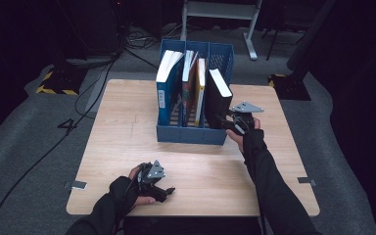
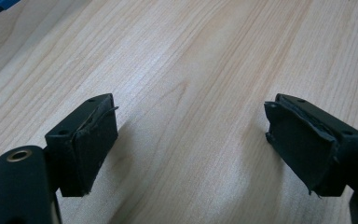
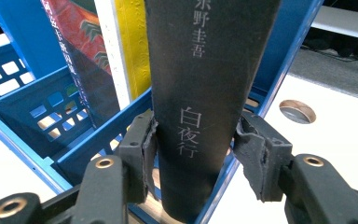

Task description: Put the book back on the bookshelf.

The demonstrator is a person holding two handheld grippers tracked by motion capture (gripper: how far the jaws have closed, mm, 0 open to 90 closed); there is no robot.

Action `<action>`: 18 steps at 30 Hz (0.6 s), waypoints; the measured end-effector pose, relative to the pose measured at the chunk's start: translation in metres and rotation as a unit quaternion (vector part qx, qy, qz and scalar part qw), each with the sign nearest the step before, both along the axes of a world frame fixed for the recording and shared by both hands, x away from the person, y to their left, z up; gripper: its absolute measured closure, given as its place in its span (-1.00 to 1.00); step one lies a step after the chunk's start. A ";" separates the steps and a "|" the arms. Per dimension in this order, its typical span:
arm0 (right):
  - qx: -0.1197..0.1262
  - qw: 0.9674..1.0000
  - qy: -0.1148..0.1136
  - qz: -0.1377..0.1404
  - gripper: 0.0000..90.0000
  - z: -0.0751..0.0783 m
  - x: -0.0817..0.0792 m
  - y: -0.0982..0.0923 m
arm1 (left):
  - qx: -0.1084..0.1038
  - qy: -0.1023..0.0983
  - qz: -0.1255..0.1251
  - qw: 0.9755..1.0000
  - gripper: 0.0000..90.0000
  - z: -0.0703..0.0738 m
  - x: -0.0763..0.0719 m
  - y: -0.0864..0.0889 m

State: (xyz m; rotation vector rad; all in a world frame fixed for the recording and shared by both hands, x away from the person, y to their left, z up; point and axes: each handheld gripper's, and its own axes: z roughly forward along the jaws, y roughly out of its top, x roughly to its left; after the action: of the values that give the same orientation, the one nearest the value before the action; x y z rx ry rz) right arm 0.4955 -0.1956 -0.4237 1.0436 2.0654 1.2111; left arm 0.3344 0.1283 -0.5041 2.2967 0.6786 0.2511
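I see a dark room with grey carpet and a wooden table (image 1: pixel 127 147) in the middle of it. At its far side, ahead of both my tools, stands a blue rack (image 1: pixel 196 134) with three slots. The slot farthest from my right gripper holds a blue book (image 1: pixel 166 93), the middle one a red book (image 1: pixel 190 90) and a yellow book (image 1: pixel 200 88), both upright and side by side.

The black book (image 3: pixel 209 70) stands in the slot nearest my right gripper (image 3: pixel 193 154), leaning a little, its spine facing the tool. White characters run down the spine. My right jaws sit on either side of its lower spine; the pads (image 3: pixel 147 154) look to be pressing on both edges, so I read it as pinching the book.

My left gripper (image 2: pixel 191 140) lies low over bare wood near the table's near edge, well apart from the rack, its jaws spread wide with nothing between them.
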 end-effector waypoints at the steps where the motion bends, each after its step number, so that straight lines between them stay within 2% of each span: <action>1: -0.003 1.000 -0.001 -0.002 0.10 0.000 0.000 0.002 | 0.000 0.000 0.000 1.000 -0.65 0.000 0.000 0.000; 6: 0.001 1.000 0.004 -0.018 0.10 0.001 0.004 0.010 | 0.000 -0.001 0.000 1.000 -0.64 0.000 0.000 0.000; 18: -0.017 0.998 0.024 -0.047 0.10 0.008 0.026 0.025 | 0.000 0.000 0.000 1.000 -0.64 0.000 0.000 0.000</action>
State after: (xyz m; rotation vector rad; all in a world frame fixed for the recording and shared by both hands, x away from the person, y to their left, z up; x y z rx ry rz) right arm 0.5218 -0.1707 -0.4158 1.1516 2.0411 1.1108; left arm 0.3344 0.1283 -0.5041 2.2969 0.6783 0.2513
